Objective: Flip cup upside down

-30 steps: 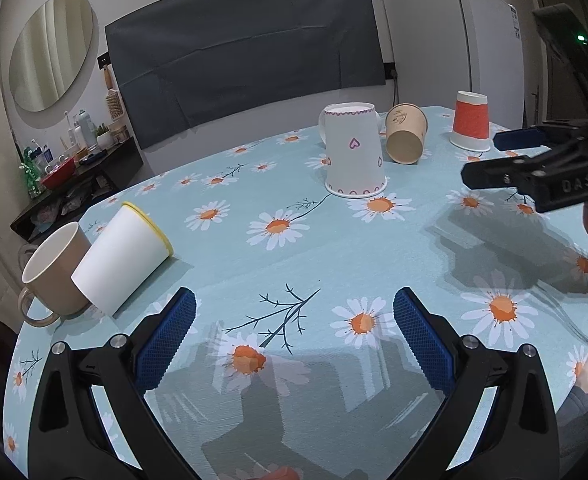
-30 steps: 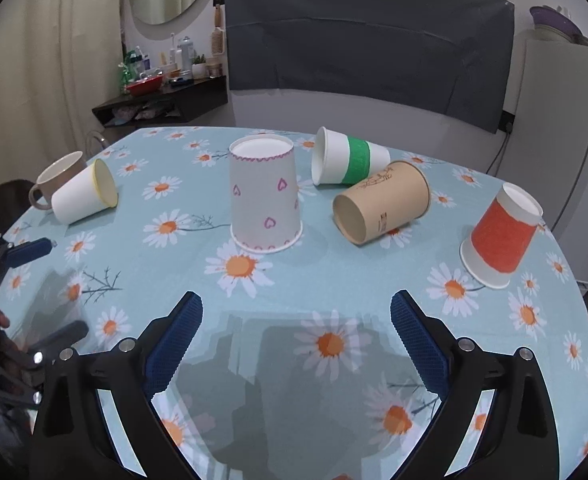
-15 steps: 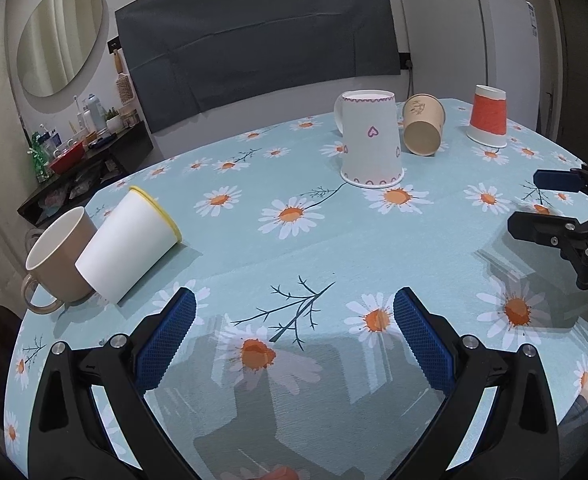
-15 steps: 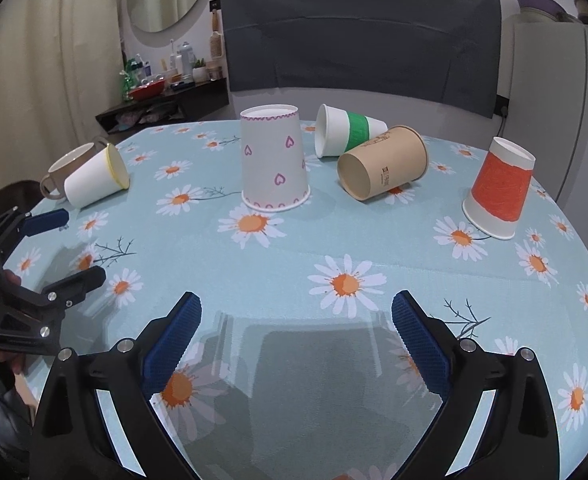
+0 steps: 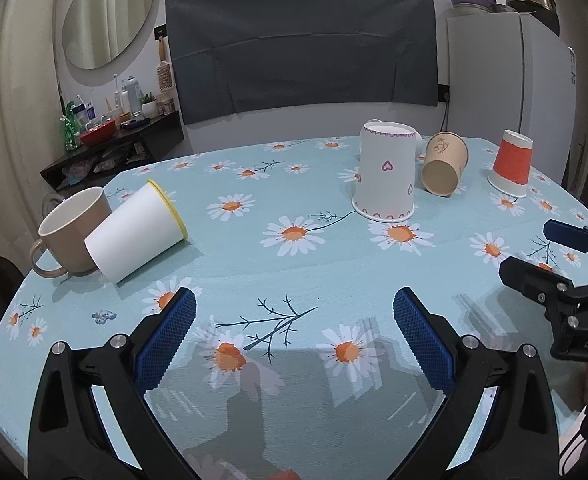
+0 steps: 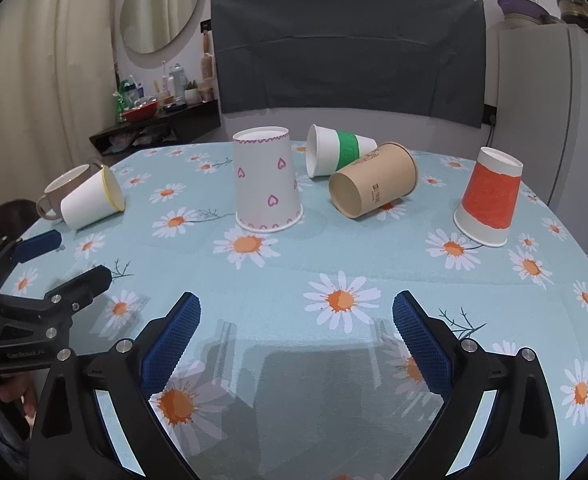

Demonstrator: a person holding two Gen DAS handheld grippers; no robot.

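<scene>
A white cup with a yellow rim (image 5: 136,227) lies on its side at the table's left, against a beige mug (image 5: 68,227); both also show in the right wrist view (image 6: 90,200). A heart-patterned cup (image 6: 267,184) and a red cup (image 6: 490,198) stand upside down. A brown cup (image 6: 374,191) and a green-banded cup (image 6: 340,151) lie on their sides. My left gripper (image 5: 294,336) is open and empty above the table's near edge. My right gripper (image 6: 296,338) is open and empty, well short of the cups.
The round table (image 5: 334,264) has a light blue daisy cloth. A dark chair back (image 6: 346,44) stands behind it. A shelf with bottles (image 5: 114,128) is at the back left and a white fridge (image 5: 506,80) at the back right.
Both grippers have drawn back toward the near edge and levelled; the cups look farther away. The right gripper sits lower at the right of the left wrist view. No cup has moved.
</scene>
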